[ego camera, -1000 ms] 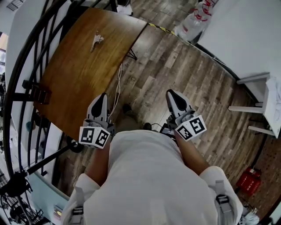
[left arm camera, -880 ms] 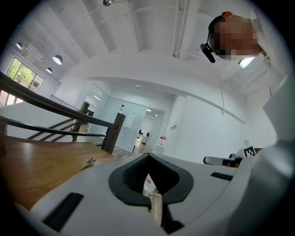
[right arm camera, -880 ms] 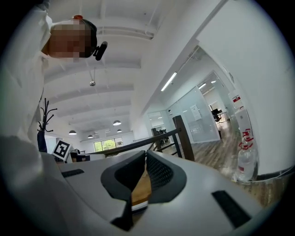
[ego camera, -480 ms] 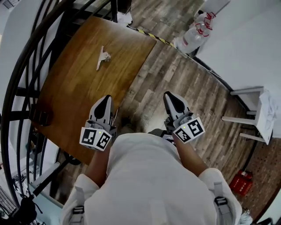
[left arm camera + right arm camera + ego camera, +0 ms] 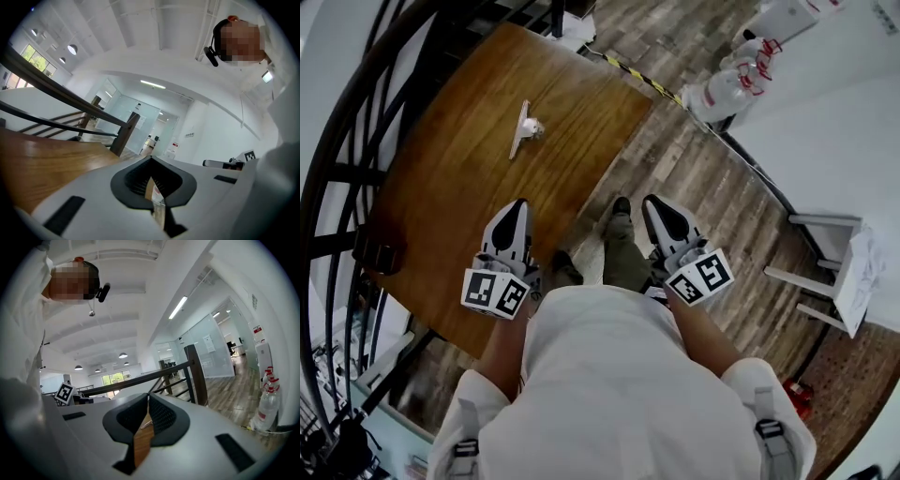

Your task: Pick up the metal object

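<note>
one indistinct metal object [image 5: 525,128] lies on the table [image 5: 459,211].

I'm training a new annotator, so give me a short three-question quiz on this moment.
1. True or false: the metal object lies on the wooden table, untouched.
2. The left tongs and right tongs are: A) both open B) both shut and empty C) one holding the object.
3. Fill in: the metal object lies nearer the ___ tongs.
Key: 1 true; 2 B; 3 left.
</note>
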A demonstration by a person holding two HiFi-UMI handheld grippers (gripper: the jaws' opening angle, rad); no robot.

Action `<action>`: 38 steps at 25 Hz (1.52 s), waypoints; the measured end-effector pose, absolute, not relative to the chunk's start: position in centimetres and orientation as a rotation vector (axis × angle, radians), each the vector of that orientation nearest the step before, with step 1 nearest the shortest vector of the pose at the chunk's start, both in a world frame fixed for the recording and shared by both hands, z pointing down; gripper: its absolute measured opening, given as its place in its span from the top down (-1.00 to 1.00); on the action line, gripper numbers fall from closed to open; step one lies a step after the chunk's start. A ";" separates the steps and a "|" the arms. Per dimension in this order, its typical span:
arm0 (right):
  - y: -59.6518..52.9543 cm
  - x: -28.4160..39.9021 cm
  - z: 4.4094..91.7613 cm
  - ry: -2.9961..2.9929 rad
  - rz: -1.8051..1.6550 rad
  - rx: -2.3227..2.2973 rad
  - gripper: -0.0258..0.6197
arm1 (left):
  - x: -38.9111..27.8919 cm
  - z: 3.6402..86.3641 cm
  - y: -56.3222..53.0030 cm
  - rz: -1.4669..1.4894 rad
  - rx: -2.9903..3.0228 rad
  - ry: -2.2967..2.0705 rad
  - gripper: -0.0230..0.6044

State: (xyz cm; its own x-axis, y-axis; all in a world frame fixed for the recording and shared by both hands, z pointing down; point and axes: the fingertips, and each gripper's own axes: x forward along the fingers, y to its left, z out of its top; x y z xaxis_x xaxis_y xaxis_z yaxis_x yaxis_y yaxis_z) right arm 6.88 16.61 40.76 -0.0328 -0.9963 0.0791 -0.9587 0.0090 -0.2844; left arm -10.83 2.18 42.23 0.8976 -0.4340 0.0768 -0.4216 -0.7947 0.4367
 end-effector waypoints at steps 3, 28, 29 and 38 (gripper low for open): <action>13.3 9.2 41.2 2.169 -0.394 -1.997 0.84 | -10.2 42.7 0.0 -0.016 2.589 -0.729 0.89; -4.1 24.1 39.6 2.425 -0.436 -1.464 0.84 | -1.8 36.1 -5.9 -0.069 2.546 -1.322 0.89; -4.8 24.1 39.9 2.430 -0.439 -1.465 0.84 | -2.0 36.4 -6.5 -0.061 2.547 -1.330 0.89; -12.1 20.7 41.7 2.537 -0.524 -1.422 0.84 | -4.6 39.9 -13.8 -0.102 2.445 -1.376 0.89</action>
State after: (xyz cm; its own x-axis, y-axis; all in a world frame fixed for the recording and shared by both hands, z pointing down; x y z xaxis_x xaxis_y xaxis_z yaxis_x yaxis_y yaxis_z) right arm 20.75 -12.10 41.68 -0.5237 -0.8518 0.0097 -0.7860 0.4788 -0.3911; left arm -4.57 -13.80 39.85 0.5301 -0.8422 0.0987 -0.8183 -0.4775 0.3199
